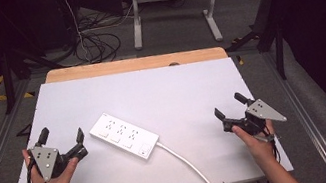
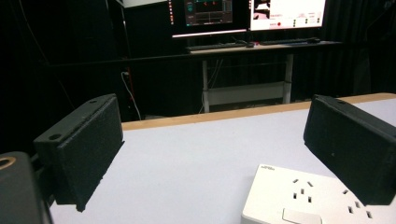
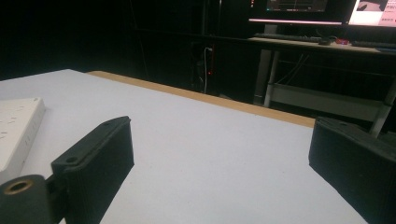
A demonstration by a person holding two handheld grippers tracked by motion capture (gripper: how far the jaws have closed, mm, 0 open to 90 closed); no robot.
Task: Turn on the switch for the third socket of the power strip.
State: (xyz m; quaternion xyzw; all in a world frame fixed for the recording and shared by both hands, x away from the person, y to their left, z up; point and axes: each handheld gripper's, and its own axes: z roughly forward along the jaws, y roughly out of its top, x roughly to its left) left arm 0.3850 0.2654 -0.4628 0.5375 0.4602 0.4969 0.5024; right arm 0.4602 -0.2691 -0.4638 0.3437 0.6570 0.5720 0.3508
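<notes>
High view shows the whole layout: a white power strip [image 1: 124, 135] lies slantwise on the white table [image 1: 176, 94], its cable [image 1: 189, 165] running off toward the near edge. The left gripper [image 1: 61, 136] is held just beside the strip's left end, apart from it, jaws spread wide with nothing between them. The right gripper [image 1: 229, 105] is well apart from the strip, near the table's right side, also spread wide and empty.

Left gripper view brings the strip [image 2: 308, 198] close: its socket holes and a switch show at the lower right, partly behind the right-hand jaw, with bare table between the jaws. Beyond are a desk [image 2: 261, 46] and lit monitors [image 2: 247, 14].

Right gripper view catches the strip's end [image 3: 16, 130] at the left edge, outside the jaws.
</notes>
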